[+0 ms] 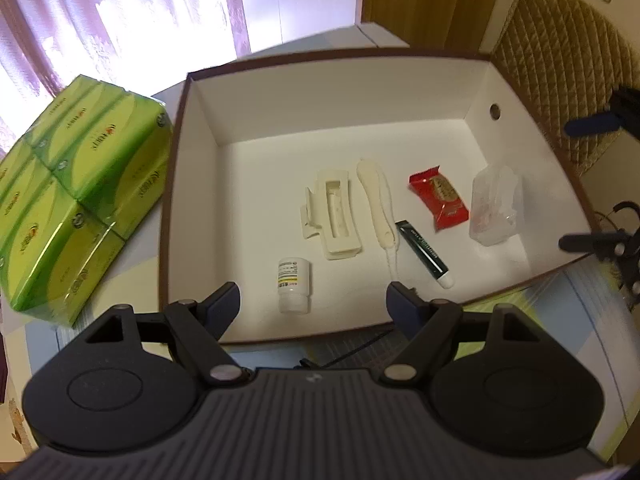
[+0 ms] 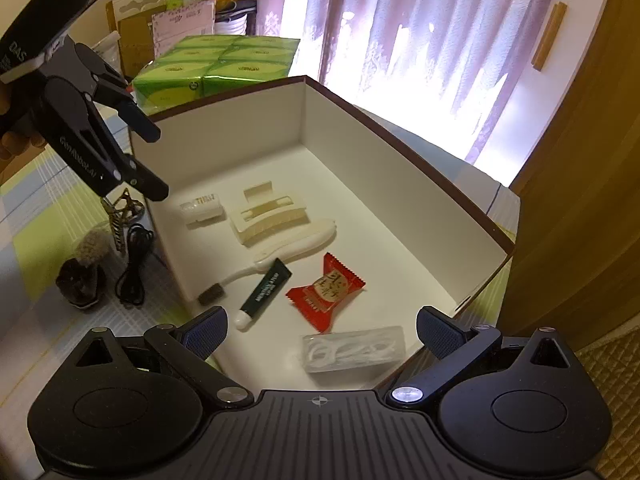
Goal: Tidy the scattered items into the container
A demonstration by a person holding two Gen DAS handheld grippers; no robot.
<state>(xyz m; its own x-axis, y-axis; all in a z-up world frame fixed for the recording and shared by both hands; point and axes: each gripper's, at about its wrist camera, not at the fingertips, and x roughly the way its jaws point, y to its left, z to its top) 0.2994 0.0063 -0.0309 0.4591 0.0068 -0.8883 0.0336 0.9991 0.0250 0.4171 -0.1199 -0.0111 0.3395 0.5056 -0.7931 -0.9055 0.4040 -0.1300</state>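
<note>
Pill bottle (image 1: 294,286) lies in the box (image 1: 532,128) beneath the wide-open, empty left claw (image 1: 313,298).

Black grippers (image 1: 313,298), blue-padded fingers (image 2: 202,334).

White box (image 1: 476,92) with brown rim, red candy wrapper (image 1: 439,197), green tissue packs (image 1: 76,200)

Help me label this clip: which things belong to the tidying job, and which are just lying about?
Job:
box
pill bottle
hair claw
white brush
green tube
red sachet
clear case
black cable
dark brush

Lying about:
tissue packs
curtain
</note>
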